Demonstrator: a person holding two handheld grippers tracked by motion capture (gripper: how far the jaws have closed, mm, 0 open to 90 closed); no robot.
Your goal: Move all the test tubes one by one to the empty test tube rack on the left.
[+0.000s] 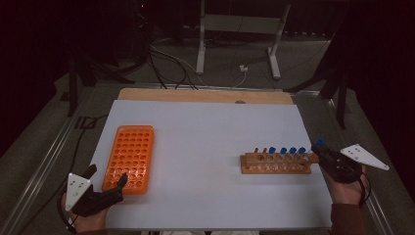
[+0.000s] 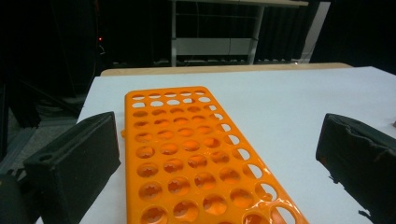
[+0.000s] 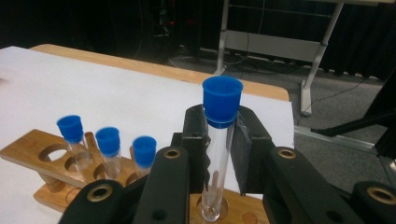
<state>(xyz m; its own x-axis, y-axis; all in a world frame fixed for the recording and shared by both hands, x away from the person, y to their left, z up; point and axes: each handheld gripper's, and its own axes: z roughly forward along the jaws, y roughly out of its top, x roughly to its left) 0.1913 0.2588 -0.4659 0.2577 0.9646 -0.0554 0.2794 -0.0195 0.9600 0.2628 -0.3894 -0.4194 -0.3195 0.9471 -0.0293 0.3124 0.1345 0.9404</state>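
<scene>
The right tool (image 3: 219, 140) is clamped on a blue-capped tube (image 3: 218, 140), held upright with its foot at the end hole of the wooden rack (image 1: 275, 163), which sits at the right side of the white desk (image 1: 205, 137). The left tool (image 2: 219, 158) stands wide open and empty, its jaws either side of the near end of the orange rack (image 2: 187, 158) at the desk's left.

We see a glossy orange plastic rack (image 2: 196, 158), a smooth wooden stand (image 3: 42, 154), a clear glassy tube (image 3: 217, 158) with matt blue plastic cap (image 3: 222, 100), matt white desk (image 1: 205, 132), matt black gripper (image 3: 219, 140).
</scene>
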